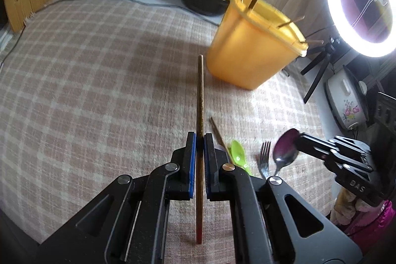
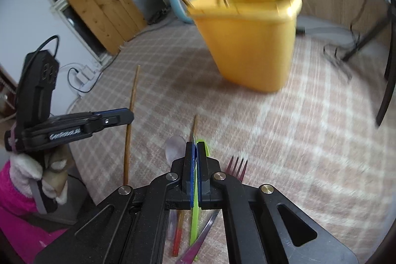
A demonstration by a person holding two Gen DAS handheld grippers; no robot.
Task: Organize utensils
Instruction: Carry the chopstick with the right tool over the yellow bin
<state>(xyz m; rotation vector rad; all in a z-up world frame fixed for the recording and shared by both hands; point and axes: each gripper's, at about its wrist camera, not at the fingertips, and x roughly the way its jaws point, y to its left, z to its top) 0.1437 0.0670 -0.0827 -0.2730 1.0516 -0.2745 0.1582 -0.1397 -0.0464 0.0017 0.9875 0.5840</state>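
Left gripper [image 1: 200, 137] clamps long brown wooden chopstick [image 1: 200, 95] lengthwise; tall yellow plastic bin [image 1: 250, 51] ahead-right (nearer this hand). Right gripper [image 2: 195, 147] pinches metal spoon [image 1: 285, 150].

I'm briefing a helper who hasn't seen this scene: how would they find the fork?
Start at the orange bin standing on the checked cloth, then come toward the camera to the cluster of loose utensils. The fork lies there between the green plastic spoon and the metal spoon; it is the only piece with tines.
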